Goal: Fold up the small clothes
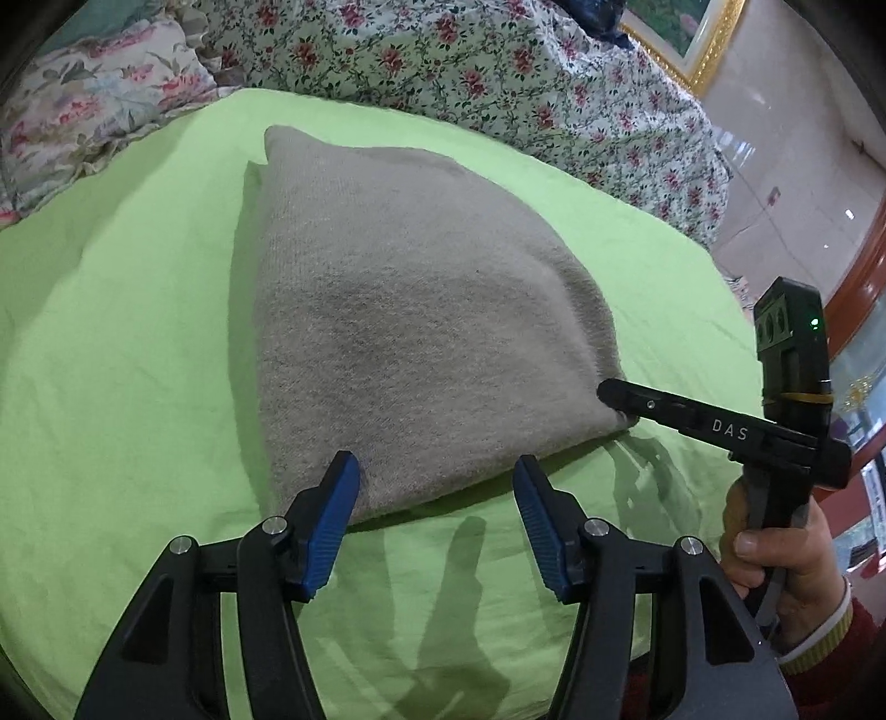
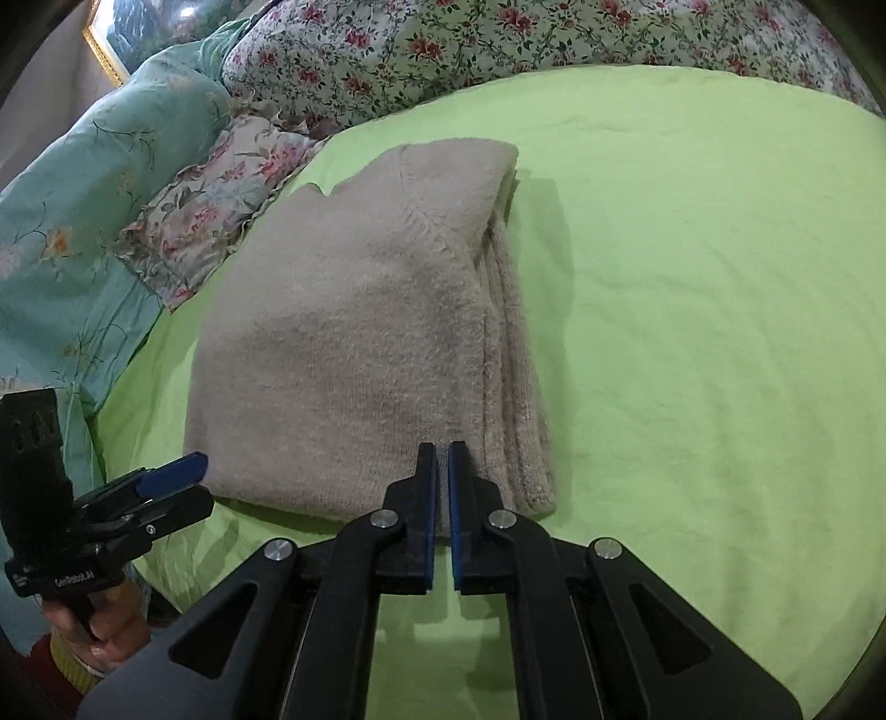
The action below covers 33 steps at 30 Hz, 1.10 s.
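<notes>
A beige-grey knitted garment (image 1: 410, 310) lies folded in a thick stack on the green sheet (image 1: 122, 387). It also shows in the right wrist view (image 2: 354, 343), with its layered edges on the right side. My left gripper (image 1: 437, 476) is open, its blue pads either side of the garment's near edge and not closed on it; it also shows in the right wrist view (image 2: 183, 471). My right gripper (image 2: 442, 459) has its jaws nearly together at the garment's near corner; whether it pinches fabric is unclear. In the left wrist view the right gripper (image 1: 614, 399) touches that corner.
Floral quilts (image 1: 498, 61) are piled behind the green sheet, and a teal quilt (image 2: 72, 210) lies at the left. A gold picture frame (image 1: 681, 39) and a tiled floor (image 1: 797, 160) lie beyond the bed.
</notes>
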{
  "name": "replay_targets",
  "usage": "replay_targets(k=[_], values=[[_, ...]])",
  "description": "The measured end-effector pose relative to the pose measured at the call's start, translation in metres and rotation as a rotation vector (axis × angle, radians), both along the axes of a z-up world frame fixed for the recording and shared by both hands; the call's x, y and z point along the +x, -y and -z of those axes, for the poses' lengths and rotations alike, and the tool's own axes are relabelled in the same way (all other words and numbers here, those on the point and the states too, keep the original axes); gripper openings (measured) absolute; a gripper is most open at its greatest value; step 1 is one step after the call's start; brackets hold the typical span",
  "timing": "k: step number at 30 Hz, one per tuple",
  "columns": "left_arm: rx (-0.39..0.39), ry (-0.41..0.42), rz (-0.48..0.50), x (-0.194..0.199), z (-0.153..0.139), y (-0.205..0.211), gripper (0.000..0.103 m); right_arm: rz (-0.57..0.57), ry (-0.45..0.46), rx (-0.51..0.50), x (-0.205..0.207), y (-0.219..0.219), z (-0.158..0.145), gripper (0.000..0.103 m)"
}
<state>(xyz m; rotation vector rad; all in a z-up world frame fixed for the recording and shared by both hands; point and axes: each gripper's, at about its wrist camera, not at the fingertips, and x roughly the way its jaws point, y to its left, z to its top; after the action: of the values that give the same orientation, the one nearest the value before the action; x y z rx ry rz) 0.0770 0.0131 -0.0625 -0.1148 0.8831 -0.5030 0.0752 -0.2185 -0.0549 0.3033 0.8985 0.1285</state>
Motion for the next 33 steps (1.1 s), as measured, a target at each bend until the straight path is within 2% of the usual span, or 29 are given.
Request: replay_targets(k=[5,10,13,14,15,16,17,19,21,24,26,28,33], values=[[-0.001,-0.001,-0.012,-0.005,-0.003,-0.004,0.059,0.01,0.004,-0.029,-0.011,-0.003,-0.006,0.005],[0.023,-0.011,-0.073,-0.021,-0.01,-0.016,0.06,0.029,-0.007,-0.05,-0.031,-0.002,-0.012,0.005],[0.101,0.017,-0.13,-0.034,-0.014,-0.02,0.066,0.039,-0.014,-0.07,-0.046,-0.004,-0.015,0.018],[0.125,0.028,-0.143,-0.038,-0.015,-0.021,0.069,0.038,-0.012,-0.078,-0.053,-0.005,-0.015,0.028],[0.149,0.038,-0.156,-0.042,-0.016,-0.022,0.073,0.037,-0.009,-0.086,-0.06,-0.007,-0.017,0.038],[0.169,0.048,-0.167,-0.047,-0.018,-0.023,0.078,0.035,-0.006,-0.092,-0.064,-0.009,-0.018,0.042],[0.183,0.054,-0.177,-0.051,-0.02,-0.024,0.086,0.031,0.0,-0.101,-0.071,-0.011,-0.02,0.047],[0.206,0.062,-0.191,-0.06,-0.023,-0.026,0.087,0.022,0.005,-0.123,-0.082,-0.018,-0.023,0.053],[0.229,0.057,-0.193,-0.064,-0.024,-0.027,0.091,0.01,0.011,-0.142,-0.09,-0.023,-0.024,0.065],[0.286,0.055,-0.212,-0.072,-0.021,-0.028,0.093,-0.009,0.014,-0.171,-0.101,-0.031,-0.024,0.077],[0.318,0.059,-0.226,-0.079,-0.018,-0.03,0.093,-0.021,0.008,-0.183,-0.107,-0.034,-0.023,0.082],[0.335,0.057,-0.233,-0.082,-0.014,-0.033,0.093,-0.031,0.001,-0.188,-0.114,-0.034,-0.021,0.084],[0.321,0.046,-0.228,-0.098,-0.018,-0.043,0.093,-0.035,-0.004,-0.208,-0.13,-0.031,-0.024,0.089]])
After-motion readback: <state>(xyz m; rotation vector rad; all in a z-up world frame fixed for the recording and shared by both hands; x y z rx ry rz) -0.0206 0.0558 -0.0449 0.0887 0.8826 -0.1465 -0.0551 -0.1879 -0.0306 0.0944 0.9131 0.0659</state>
